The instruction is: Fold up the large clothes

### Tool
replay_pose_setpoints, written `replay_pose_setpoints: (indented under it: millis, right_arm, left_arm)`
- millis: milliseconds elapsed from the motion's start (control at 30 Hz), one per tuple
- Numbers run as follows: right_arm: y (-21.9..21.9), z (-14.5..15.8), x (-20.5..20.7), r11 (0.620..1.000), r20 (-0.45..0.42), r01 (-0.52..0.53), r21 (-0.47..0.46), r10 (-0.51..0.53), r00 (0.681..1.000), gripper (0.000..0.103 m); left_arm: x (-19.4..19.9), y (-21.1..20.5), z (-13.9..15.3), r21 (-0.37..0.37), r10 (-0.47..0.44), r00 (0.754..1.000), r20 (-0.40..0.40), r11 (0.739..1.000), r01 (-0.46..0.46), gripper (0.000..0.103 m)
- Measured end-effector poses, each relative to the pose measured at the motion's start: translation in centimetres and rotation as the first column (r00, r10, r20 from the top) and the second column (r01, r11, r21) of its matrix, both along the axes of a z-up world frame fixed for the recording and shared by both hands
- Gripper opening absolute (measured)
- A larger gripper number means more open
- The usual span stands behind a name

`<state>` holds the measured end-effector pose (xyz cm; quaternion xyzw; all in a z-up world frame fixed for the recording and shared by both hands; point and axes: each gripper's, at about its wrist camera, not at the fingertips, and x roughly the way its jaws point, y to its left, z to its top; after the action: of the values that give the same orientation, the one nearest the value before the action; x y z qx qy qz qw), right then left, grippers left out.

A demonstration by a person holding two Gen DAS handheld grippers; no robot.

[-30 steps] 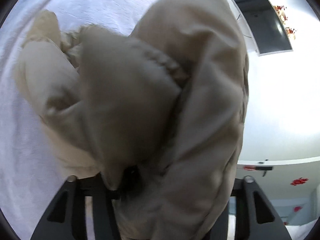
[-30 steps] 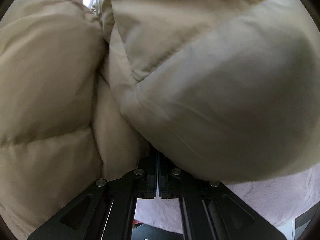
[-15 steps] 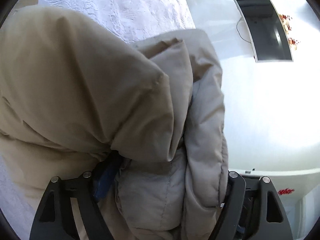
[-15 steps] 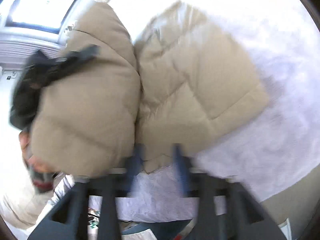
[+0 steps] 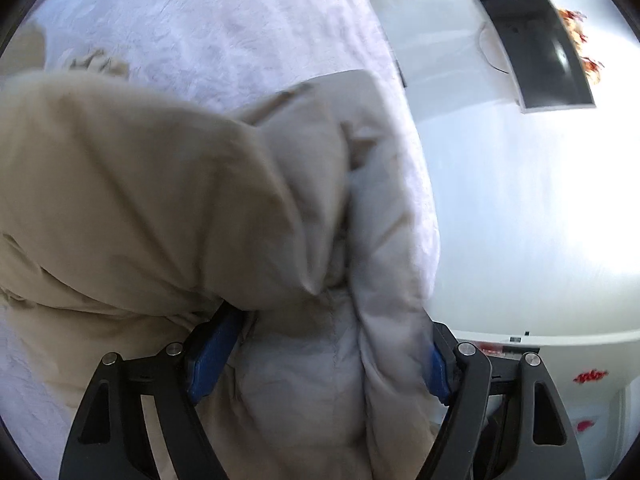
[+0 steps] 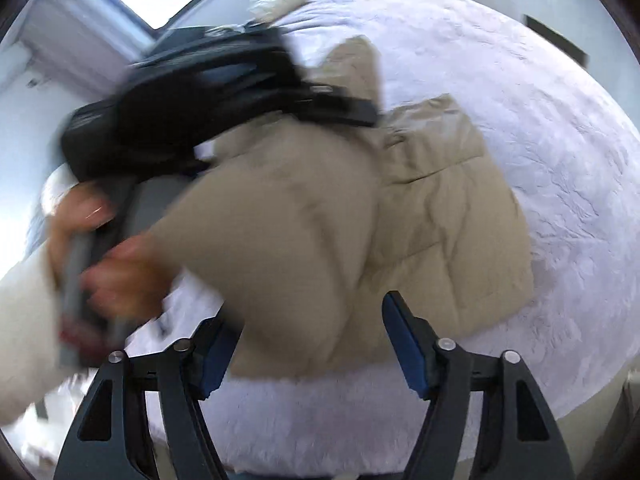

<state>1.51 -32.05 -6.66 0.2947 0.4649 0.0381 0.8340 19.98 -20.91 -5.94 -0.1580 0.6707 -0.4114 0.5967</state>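
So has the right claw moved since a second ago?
Yes. The right claw has lifted off the jacket; the bedspread now shows, jaws closing, empty.

From my seat the puffer jacket [image 6: 420,216] reads as matt beige cloth, quilted and puffy, with a smoother grey lining [image 5: 320,380]. The bedspread [image 6: 540,100] under it is white cloth with a rough, embossed texture. Both grippers look like matt black plastic with blue rubbery pads [image 6: 404,340] and shiny metal screws [image 5: 174,348].
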Motion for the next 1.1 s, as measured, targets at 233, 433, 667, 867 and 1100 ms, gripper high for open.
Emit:
replay_pose_setpoints:
  millis: [233,433,667,867,1100]
  right_arm:
    - [-5.8,-5.1,-0.7,0.95,-0.148,0.232,0.209,-0.204,0.968,0.014]
    - [-8.6,-10.3,-2.2,0.864,-0.231,0.357,0.356,-0.289,0.929,0.015]
    - [-11.1,-12.2,-3.4,0.788,-0.27,0.411,0.458,-0.317,0.909,0.021]
    - [-13.1,-4.5,-5.5,0.922,-0.139,0.355,0.157,-0.336,0.932,0.028]
    - [-10.7,1.6,-2.0,0.979,0.017,0.183,-0.094,-0.182,0.983,0.028]
  left_arm:
    - [0.1,4.4,4.7,0.09,0.029,0.941,0.336,0.994,-0.063,0.079]
    - [1.0,3.3,-0.1,0.303,-0.008,0.917,0.398,0.945,-0.124,0.079]
    - [-0.3,-4.8,-4.6,0.436,-0.067,0.912,0.404,0.891,-0.128,0.08]
    - [0.7,-5.5,-5.5,0.451,-0.054,0.916,0.396,0.881,-0.143,0.08]
    - [0.7,-5.6,-5.6,0.473,-0.053,0.915,0.399,0.867,-0.156,0.08]
